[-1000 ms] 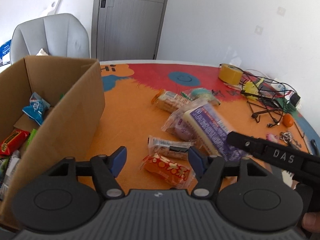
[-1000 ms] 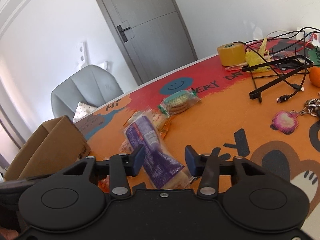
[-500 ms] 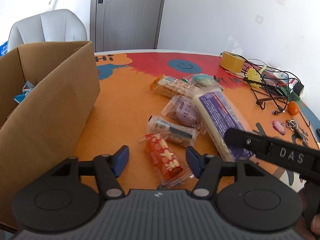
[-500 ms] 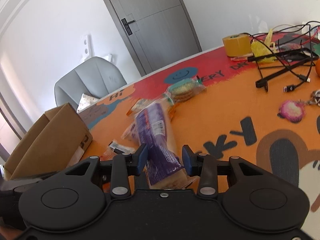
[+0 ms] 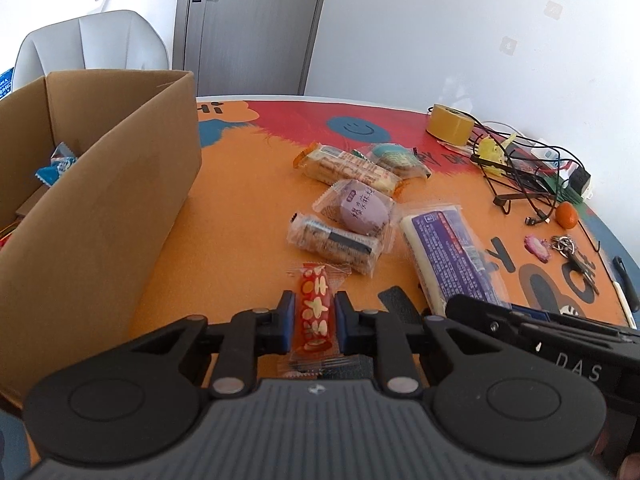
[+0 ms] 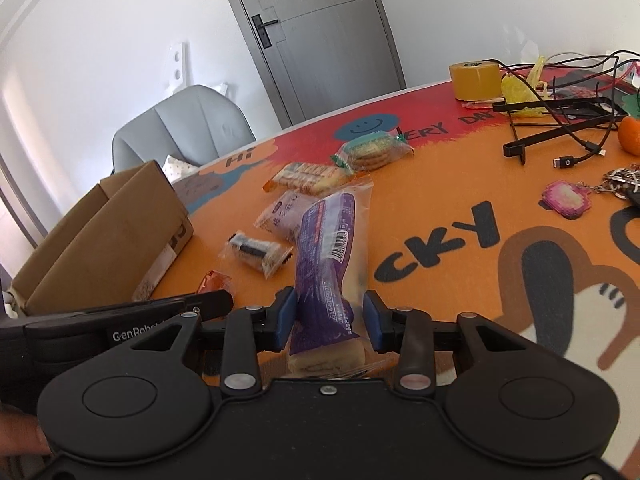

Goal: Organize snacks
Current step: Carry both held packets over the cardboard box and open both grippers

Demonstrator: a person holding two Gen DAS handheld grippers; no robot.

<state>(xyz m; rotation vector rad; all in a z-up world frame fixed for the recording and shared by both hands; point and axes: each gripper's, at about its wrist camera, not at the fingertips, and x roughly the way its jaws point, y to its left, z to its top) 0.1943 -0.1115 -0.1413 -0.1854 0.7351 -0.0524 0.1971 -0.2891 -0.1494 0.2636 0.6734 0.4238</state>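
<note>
two grippers work over an orange and red table mat (image 5: 248,216), each with a snack between its blue pads. the left gripper (image 5: 314,316) has its pads pressed against both sides of a small red candy packet (image 5: 314,312) printed with pale flower shapes; the packet lies lengthwise between the fingers, its crimped far end poking out ahead of them. the right gripper (image 6: 330,317) holds a long purple bread packet (image 6: 326,264): the left pad touches the wrapper, while the right pad seems to meet only the clear edge of the wrapper, so the hold looks loose, and the packet rises tilted away from the fingers with its far end in the air.

loose on the mat ahead of the left gripper lie a dark-striped biscuit pack (image 5: 334,242), a round purple cake in clear wrap (image 5: 358,208) touching it, a long cracker pack (image 5: 348,168) and a green-edged biscuit pack (image 5: 394,156) beyond. an open cardboard box (image 5: 120,184) stands to the left, well apart from these, with a blue wrapper (image 5: 56,164) visible inside. at the far right of the mat sit a roll of yellow tape (image 5: 449,125), a tangle of black cables (image 5: 520,168), a small orange fruit (image 5: 567,215) and some keys (image 5: 568,246). a grey chair (image 5: 92,46) stands behind the box.
</note>
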